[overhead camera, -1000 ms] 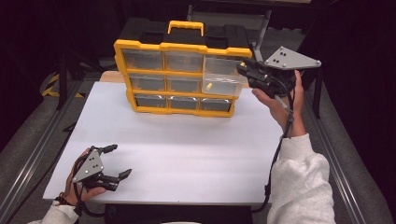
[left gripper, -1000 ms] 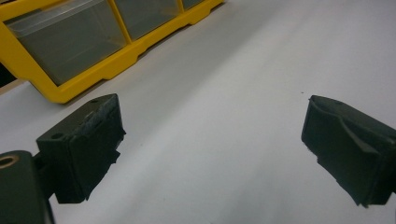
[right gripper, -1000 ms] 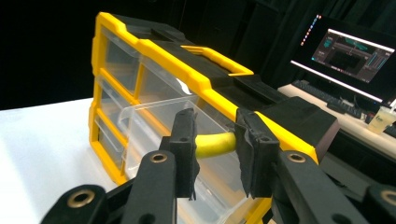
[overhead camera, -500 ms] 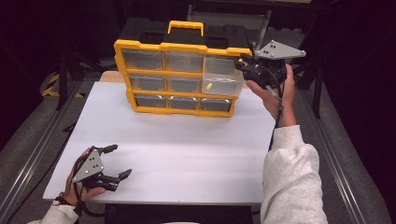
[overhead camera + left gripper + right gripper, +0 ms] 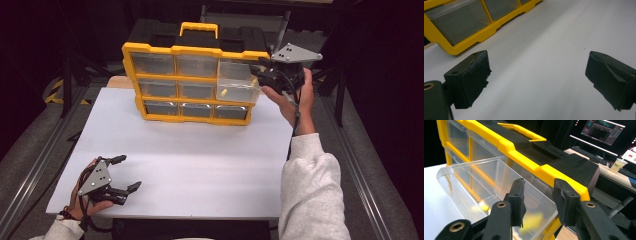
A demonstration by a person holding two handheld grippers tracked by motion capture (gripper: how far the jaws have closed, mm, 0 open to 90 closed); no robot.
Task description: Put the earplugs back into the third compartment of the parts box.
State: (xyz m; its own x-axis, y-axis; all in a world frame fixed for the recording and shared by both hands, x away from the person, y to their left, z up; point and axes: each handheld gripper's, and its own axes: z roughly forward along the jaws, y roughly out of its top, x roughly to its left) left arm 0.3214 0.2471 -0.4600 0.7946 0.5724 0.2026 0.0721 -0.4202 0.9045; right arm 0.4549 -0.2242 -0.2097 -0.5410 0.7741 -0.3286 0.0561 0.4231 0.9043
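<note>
Clear drawer pulled out; right tool opening narrowly, contents blurred.

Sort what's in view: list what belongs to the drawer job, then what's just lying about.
In the job:
right tool, beside the drawer
pulled-out clear drawer
small yellow piece inside it
yellow organizer

Lying about:
left tool, open, idle
white board
monitor
cup
</note>
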